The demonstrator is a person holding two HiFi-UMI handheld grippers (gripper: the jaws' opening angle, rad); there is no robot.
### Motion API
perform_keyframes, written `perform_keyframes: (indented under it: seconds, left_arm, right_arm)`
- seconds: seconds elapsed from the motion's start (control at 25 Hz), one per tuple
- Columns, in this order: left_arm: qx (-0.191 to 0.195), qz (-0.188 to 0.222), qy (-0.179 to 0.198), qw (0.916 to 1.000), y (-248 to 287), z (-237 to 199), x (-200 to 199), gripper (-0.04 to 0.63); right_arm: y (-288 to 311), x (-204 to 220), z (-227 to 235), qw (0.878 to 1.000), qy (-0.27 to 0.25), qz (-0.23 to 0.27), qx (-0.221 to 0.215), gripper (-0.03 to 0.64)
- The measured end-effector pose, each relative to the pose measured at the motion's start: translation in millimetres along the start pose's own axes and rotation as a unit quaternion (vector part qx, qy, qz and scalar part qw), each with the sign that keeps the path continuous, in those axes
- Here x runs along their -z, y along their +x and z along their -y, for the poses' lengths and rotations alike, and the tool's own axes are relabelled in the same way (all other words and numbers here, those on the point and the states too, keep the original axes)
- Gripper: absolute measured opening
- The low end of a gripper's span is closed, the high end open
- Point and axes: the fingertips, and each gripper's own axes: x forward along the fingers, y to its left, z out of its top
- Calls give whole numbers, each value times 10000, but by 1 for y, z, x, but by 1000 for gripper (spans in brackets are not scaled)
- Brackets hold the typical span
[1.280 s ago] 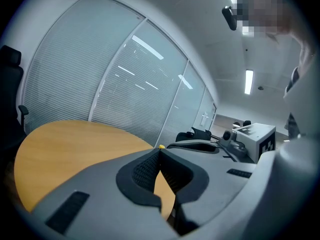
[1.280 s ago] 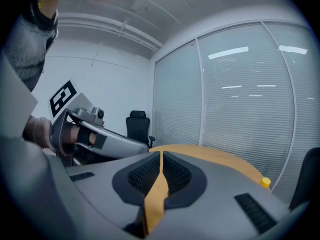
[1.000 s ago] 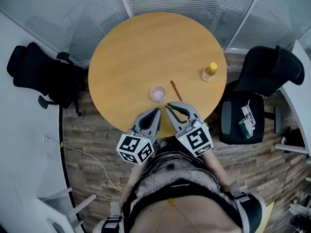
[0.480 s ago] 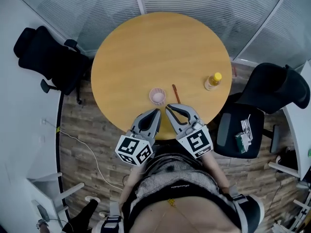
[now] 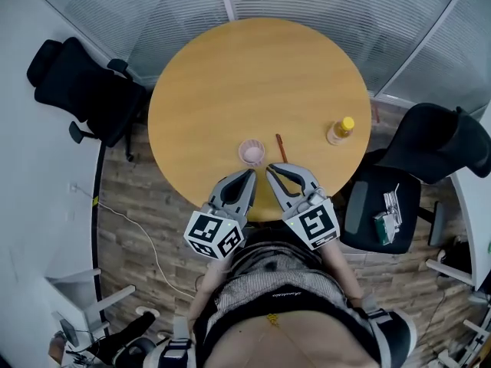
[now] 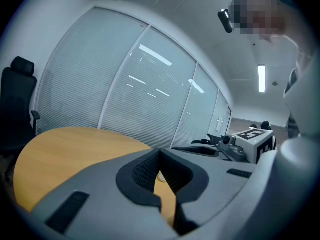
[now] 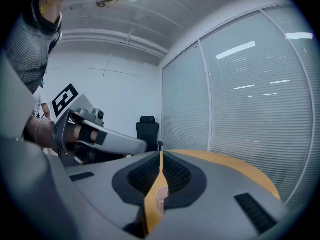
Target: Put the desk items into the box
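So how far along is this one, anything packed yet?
Nothing looks done: the pink cup, brown stick and yellow-capped bottle all sit on the round table, and no box is in view. Nothing is in hand: the left gripper and right gripper are shut and empty at the table's near edge. All three items are left.

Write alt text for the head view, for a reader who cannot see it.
Seen from above, a person holds the left gripper and right gripper, both shut, over the near edge of a round wooden table. On it are a pink cup, a brown pencil and a yellow-capped bottle.
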Motion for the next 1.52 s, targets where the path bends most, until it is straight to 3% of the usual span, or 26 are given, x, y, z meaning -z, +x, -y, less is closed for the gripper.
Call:
perform_keyframes:
  seconds: [0.4, 0.64, 1.12, 1.52]
  left_arm:
    - [382, -27, 78, 9992, 4, -19, -14, 18]
    - [599, -129, 136, 9980, 6, -37, -21, 18]
    - [1215, -317, 130, 9920, 7, -62, -25, 18]
    - [1704, -501, 241, 9838, 2, -92, -20, 18]
  right_arm:
    - [14, -4, 19, 9983, 11, -137, 561, 31]
    - [27, -13, 24, 9964, -355, -137, 756, 31]
    - [47, -14, 15, 9909, -30, -323, 1308, 31]
    - [65, -7, 0, 9790, 51, -451, 1987, 31]
